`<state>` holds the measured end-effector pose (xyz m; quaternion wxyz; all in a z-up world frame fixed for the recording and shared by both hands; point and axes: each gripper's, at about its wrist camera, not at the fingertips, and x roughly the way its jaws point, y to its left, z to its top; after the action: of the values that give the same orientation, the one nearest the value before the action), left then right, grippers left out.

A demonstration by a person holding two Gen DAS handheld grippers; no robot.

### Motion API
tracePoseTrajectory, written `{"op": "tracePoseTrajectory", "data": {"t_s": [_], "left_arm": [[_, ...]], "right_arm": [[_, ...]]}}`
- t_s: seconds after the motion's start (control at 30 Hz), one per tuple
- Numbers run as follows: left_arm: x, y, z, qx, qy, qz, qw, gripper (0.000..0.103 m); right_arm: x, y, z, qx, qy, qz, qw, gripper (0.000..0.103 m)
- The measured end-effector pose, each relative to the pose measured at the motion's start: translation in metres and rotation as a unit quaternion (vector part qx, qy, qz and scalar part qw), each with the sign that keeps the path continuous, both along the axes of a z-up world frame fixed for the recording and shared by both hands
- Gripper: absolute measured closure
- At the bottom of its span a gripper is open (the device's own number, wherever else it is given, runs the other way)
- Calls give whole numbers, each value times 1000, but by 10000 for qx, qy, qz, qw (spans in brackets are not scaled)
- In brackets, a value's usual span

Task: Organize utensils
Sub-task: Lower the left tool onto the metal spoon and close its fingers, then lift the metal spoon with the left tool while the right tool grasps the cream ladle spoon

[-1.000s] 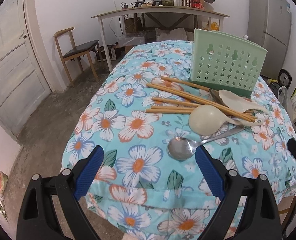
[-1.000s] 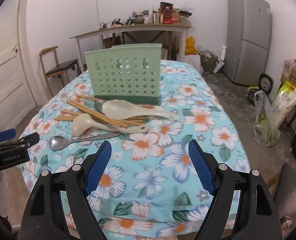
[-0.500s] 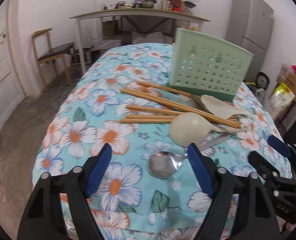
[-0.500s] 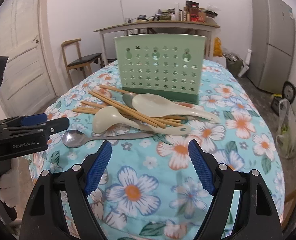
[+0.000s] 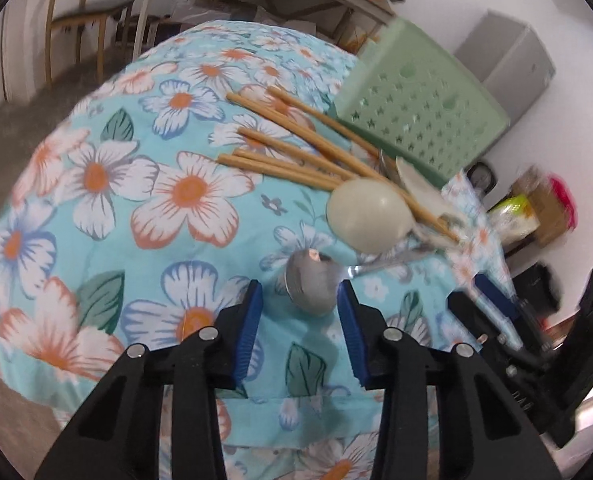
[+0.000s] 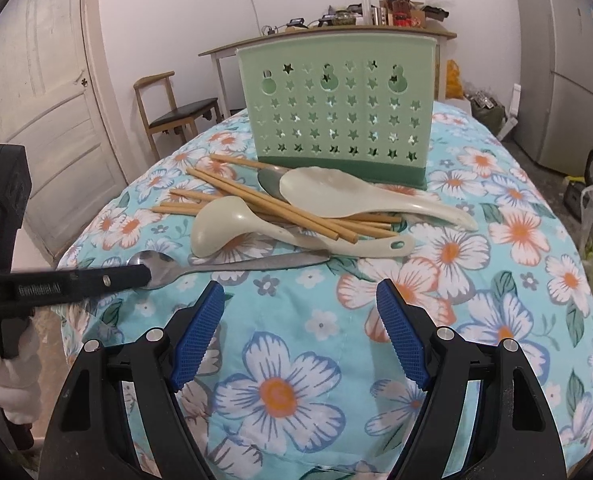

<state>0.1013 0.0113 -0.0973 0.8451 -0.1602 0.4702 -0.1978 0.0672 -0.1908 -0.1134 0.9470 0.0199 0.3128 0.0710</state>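
Observation:
A metal spoon (image 5: pixel 310 284) lies on the flowered tablecloth (image 5: pixel 184 200), nearest of the utensils. My left gripper (image 5: pixel 299 294) points down over its bowl. Its jaws are closing, with the bowl between the blue pads; the right pad is at the bowl's edge and the left pad stands apart. In the right wrist view the left gripper's finger (image 6: pixel 128 276) covers part of the spoon (image 6: pixel 164 268). Behind lie a cream ladle (image 6: pixel 224 228), several chopsticks (image 6: pixel 256 200), a rice paddle (image 6: pixel 336 196) and the green holder (image 6: pixel 336 108). My right gripper (image 6: pixel 299 286) hangs open over bare cloth.
A second metal spoon (image 6: pixel 270 182) lies partly under the paddle. The table's near edge drops off just below both grippers. A chair (image 6: pixel 168 108), a door (image 6: pixel 44 92), a cluttered side table (image 6: pixel 336 36) and a fridge (image 6: pixel 560 60) stand around the room.
My left gripper came down and forward onto the metal spoon, tilted steeper, and its jaws narrowed around the bowl. The right gripper drew closer to the utensils, still wide open.

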Motion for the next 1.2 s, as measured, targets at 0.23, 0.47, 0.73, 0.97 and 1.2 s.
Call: {"op": "tracePoseTrajectory", "data": {"t_s": [0.23, 0.47, 0.73, 0.97, 1.2], "left_arm": [[7, 16, -14, -1235, 463, -1, 9913, 76], [1, -5, -6, -713, 89, 79, 9974, 78], [4, -4, -8, -389, -53, 382, 9985, 93], [1, 26, 10, -554, -268, 678, 9958, 98], [-5, 31, 22, -659, -475, 658, 9945, 100]], "right_arm": [[2, -5, -3, 52, 43, -74, 10000, 30], [4, -6, -5, 36, 82, -112, 9999, 31], [-1, -7, -3, -34, 56, -232, 9997, 32], [-7, -11, 1, 55, 77, -235, 9997, 32], [-17, -6, 11, -15, -80, -239, 9997, 32]]}}
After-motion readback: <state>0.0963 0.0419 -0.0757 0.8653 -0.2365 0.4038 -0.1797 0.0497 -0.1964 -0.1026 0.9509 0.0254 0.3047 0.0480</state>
